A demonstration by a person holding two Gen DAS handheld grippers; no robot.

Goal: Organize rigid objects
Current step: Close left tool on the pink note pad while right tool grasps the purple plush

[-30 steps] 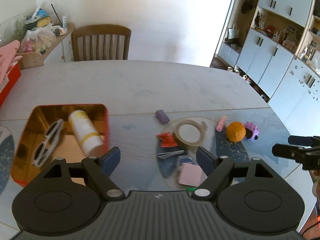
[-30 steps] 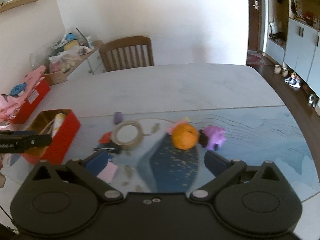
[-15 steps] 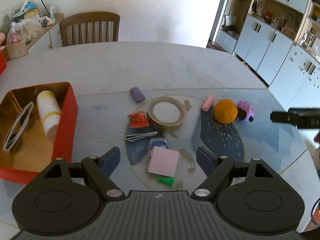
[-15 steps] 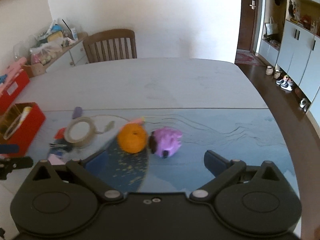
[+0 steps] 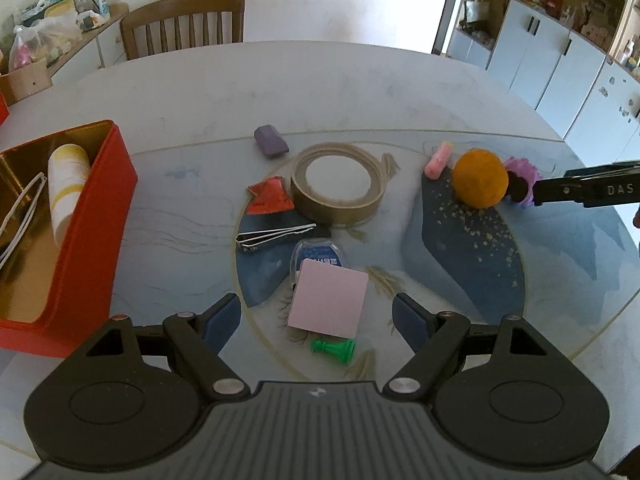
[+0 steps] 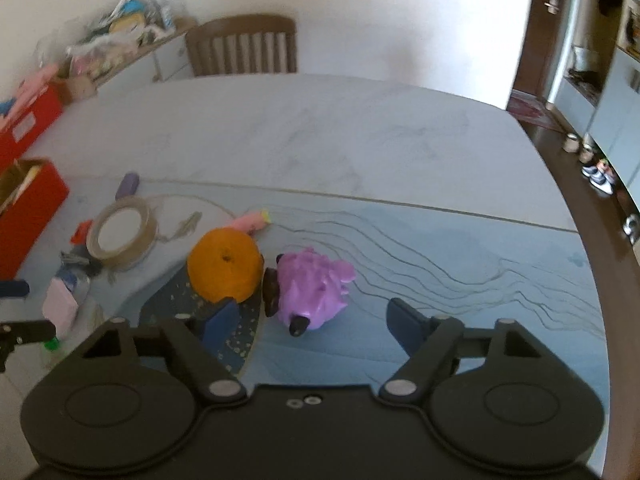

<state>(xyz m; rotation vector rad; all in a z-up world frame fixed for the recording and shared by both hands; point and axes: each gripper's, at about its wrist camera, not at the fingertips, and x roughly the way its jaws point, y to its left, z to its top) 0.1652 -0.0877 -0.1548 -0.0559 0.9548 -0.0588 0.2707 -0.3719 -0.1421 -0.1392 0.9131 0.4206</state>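
The left gripper (image 5: 317, 320) hangs with its blue-padded jaws spread wide and nothing pressed between them; framed in the gap, on the table, lie a square pink pad of paper (image 5: 328, 303) and, just nearer, a small green plastic chess-like piece (image 5: 334, 350) on its side. A blue-lidded clear case (image 5: 316, 255) peeks out from under the pad's far edge, and beyond it sit metal tweezers (image 5: 274, 235), a crumpled red wrapper (image 5: 270, 197) and a wide roll of tan tape (image 5: 337, 182) lying flat. A small purple block (image 5: 271, 141) rests farther back. At the left stands an open red tin with a gold inside (image 5: 90, 236), holding a white-and-yellow tube (image 5: 66, 184) and white-framed glasses (image 5: 16, 220). To the right, an orange ball-shaped fruit (image 6: 225, 266) touches a purple plastic toy animal (image 6: 316, 286), with a pink cylinder (image 6: 251, 222) just behind the fruit. The right gripper (image 6: 310, 322) is loose around the purple toy, its jaws closing with the toy between them but the pads not yet on it; its left pad sits in front of the fruit. Everything rests on a pale marble-look table with a blue patterned glass inlay (image 5: 320, 80), a wooden chair (image 5: 184, 24) at its far side.
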